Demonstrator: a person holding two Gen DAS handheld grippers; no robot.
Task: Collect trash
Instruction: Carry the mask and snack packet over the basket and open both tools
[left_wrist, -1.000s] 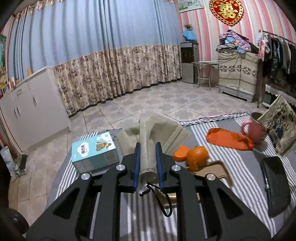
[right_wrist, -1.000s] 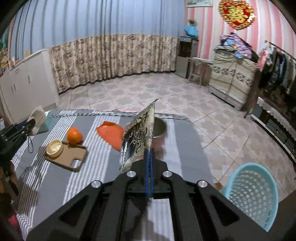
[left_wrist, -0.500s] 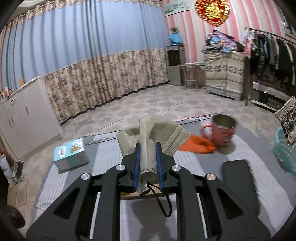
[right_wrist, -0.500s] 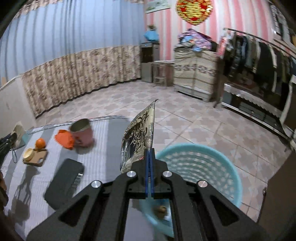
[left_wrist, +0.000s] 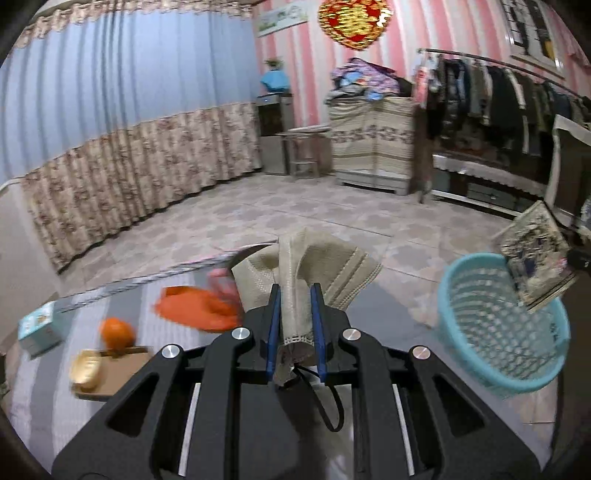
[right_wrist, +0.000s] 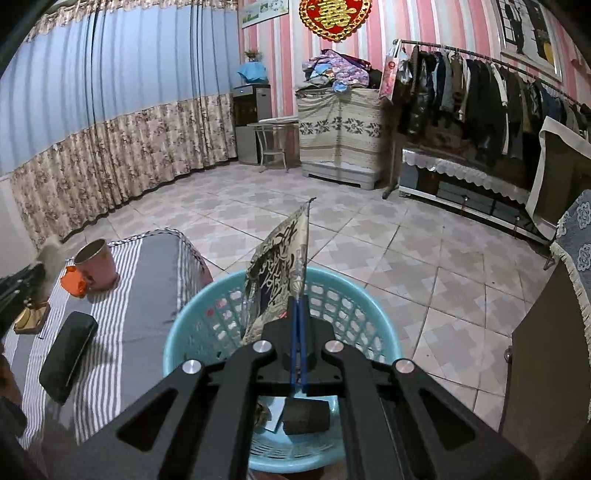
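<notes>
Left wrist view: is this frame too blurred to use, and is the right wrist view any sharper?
Left wrist view: table items smear, notably the orange and tissue box; the beige cloth in the jaws stays crisp. Right wrist view: sharper overall; blue basket and printed wrapper read clearly. Both show fisheye bending at the edges.

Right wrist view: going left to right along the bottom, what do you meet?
Black rectangular case → orange plastic bag → pink metal-lined mug → light blue plastic laundry basket.
</notes>
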